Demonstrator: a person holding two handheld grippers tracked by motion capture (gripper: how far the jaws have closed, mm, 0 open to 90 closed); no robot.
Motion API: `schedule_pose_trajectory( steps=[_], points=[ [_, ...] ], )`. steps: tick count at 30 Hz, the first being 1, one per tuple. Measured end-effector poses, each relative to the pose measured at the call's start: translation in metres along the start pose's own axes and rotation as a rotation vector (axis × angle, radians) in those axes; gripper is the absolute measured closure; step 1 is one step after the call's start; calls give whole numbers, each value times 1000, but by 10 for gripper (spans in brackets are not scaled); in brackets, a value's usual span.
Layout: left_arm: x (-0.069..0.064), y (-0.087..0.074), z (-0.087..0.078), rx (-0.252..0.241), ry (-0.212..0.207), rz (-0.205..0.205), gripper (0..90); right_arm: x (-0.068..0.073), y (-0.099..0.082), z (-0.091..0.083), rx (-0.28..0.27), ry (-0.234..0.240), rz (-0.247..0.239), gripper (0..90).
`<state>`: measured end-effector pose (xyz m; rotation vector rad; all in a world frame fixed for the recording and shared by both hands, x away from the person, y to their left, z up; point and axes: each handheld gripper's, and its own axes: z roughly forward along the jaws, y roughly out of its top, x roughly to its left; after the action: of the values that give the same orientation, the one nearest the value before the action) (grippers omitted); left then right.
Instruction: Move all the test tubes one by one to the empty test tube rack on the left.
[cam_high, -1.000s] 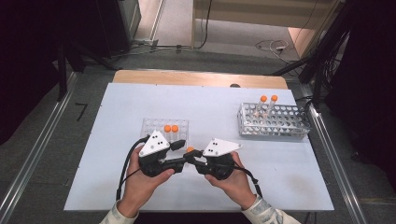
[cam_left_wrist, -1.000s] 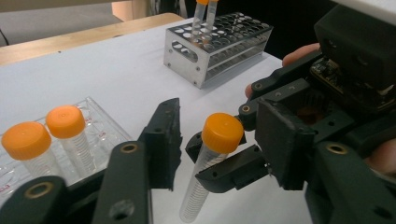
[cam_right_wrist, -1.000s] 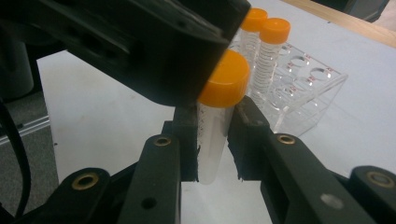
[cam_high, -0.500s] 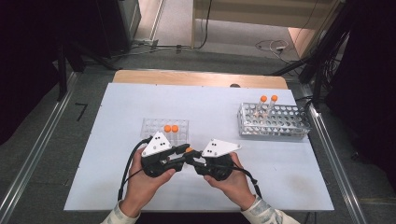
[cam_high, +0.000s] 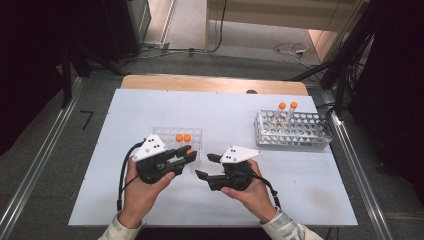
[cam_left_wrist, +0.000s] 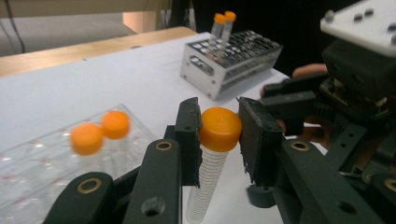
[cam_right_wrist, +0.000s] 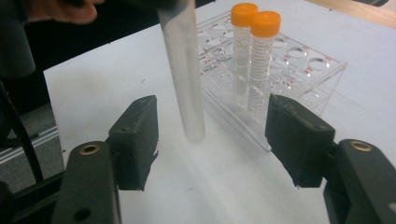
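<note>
A clear tube with an orange cap (cam_left_wrist: 219, 128) hangs upright between the jaws of my left gripper (cam_left_wrist: 217, 116), which has just closed on the cap. From above, that gripper (cam_high: 189, 152) sits at the front edge of a clear plastic rack (cam_high: 160, 132). My right gripper (cam_high: 206, 166) faces it from the right, and its jaws have just been opening. In the right gripper view the tube's body (cam_right_wrist: 184, 70) hangs between the spread jaws of the right gripper (cam_right_wrist: 219, 135), touching neither pad.
Two orange-capped tubes (cam_right_wrist: 254, 56) stand in the clear rack (cam_right_wrist: 299, 70). A metal rack (cam_high: 295, 131) at the right rear holds two more capped tubes (cam_high: 286, 112). The white tabletop (cam_high: 225, 110) ends at a wooden strip at the back.
The right gripper's jaws have opened off the tube. The left gripper closed on the cap and has drawn slightly left, away from the right gripper, taking the tube with it.
</note>
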<state>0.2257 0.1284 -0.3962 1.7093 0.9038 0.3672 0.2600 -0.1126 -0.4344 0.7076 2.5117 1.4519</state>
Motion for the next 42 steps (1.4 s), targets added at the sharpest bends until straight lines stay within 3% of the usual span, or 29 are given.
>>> schedule_pose_trajectory(
  steps=[9, 15, 18, 29, 42],
  points=[
    [26, 12, -24, -77, 108, -22, 704, -9, -3, -2, 9, -19, 22, 323],
    [42, 15, -21, -98, 165, -36, 703, -13, -4, -2, 10, -23, 31, 326],
    [48, 15, -16, -97, 194, -24, 703, -14, -4, -3, 8, -26, 34, 329],
    [54, 17, -2, -83, 239, 16, 703, -16, -4, -6, 2, -32, 44, 335],
    [60, 0, 11, -36, 245, -6, 703, -17, -5, -9, 4, -35, 47, 336]
  ],
)
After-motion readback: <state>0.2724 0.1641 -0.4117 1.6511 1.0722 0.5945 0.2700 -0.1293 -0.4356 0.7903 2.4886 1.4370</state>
